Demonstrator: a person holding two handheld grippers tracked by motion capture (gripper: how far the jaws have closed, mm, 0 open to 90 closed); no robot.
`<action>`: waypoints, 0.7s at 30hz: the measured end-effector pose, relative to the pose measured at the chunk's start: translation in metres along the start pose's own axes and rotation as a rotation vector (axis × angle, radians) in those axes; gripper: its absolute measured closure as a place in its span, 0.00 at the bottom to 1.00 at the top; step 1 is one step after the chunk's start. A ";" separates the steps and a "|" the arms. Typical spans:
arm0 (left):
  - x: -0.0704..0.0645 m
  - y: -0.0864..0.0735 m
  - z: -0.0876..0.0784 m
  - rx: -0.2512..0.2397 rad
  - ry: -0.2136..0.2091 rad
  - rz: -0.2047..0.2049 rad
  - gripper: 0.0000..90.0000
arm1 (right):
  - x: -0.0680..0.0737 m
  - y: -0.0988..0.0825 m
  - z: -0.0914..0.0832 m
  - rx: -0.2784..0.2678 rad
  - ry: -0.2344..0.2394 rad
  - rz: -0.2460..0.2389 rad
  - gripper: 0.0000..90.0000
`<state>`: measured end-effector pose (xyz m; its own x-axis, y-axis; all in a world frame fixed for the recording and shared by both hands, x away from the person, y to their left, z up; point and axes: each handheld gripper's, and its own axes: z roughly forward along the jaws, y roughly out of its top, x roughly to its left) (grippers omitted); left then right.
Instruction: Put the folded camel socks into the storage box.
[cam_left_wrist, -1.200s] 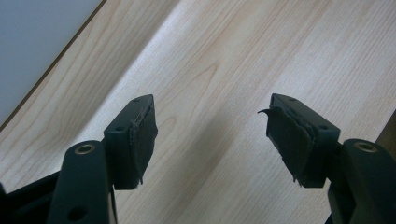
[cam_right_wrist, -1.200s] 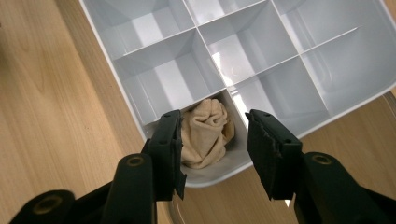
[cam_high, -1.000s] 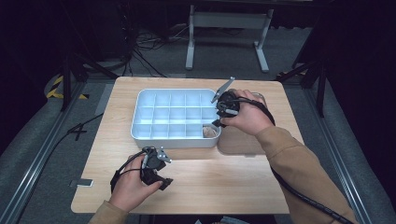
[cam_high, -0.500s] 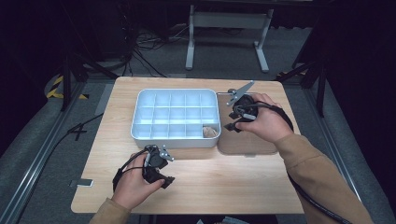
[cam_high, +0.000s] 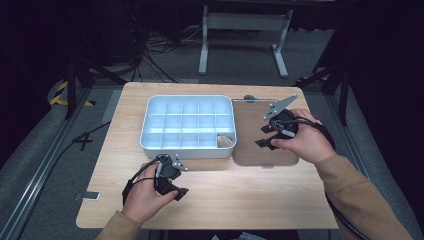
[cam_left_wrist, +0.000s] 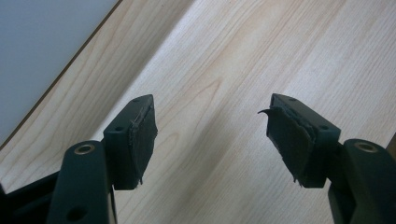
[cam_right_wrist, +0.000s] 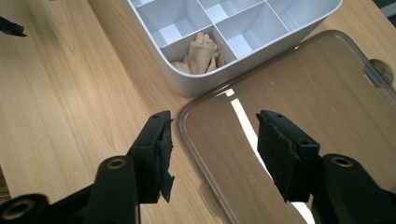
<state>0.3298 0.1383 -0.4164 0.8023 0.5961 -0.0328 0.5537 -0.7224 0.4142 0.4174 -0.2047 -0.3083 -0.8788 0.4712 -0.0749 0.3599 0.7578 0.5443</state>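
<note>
The left gripper (cam_high: 172, 186) rested low over the pale wooden tabletop (cam_high: 250, 200), its jaws standing wide apart with bare wood grain between them, as the left gripper view (cam_left_wrist: 210, 135) showed; the person's left hand (cam_high: 145, 197) wrapped its body. Up and to the right of those jaws, near them, sat the white plastic organiser box with many small square compartments (cam_high: 187, 150). In the compartment at the box's near right corner lay a small beige crumpled piece, like cloth or a tiny figure (cam_high: 224, 141); what it was exactly could not be told. Just right of the box, its edge touching or almost touching the box wall, a clear flat plastic lid with rounded corners (cam_high: 250, 150) lay on the tabletop. The right gripper (cam_high: 265, 135), held in the person's right hand (cam_high: 302, 140), hovered over that lid. Its jaws had just been opening and stood well apart with nothing clamped; in the right gripper view (cam_right_wrist: 212, 149) the lid's corner edge (cam_right_wrist: 299, 93) ran between them, and the beige piece (cam_right_wrist: 201, 56) lay beyond the jaws, ahead and slightly to the left, in its corner compartment.
</note>
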 end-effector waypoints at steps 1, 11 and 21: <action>0.000 0.000 0.000 -0.002 -0.003 -0.002 0.37 | 0.000 -0.004 0.000 -0.007 0.001 0.005 0.49; -0.001 -0.001 -0.001 -0.003 0.011 -0.006 0.37 | 0.008 -0.046 0.003 -0.050 0.013 0.048 0.44; 0.000 -0.013 -0.004 -0.007 0.034 -0.041 0.37 | 0.018 -0.094 0.014 -0.115 -0.019 0.089 0.42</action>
<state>0.3213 0.1488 -0.4185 0.7705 0.6371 -0.0187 0.5845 -0.6946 0.4193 0.3720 -0.2614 -0.3722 -0.8384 0.5438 -0.0371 0.3972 0.6562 0.6416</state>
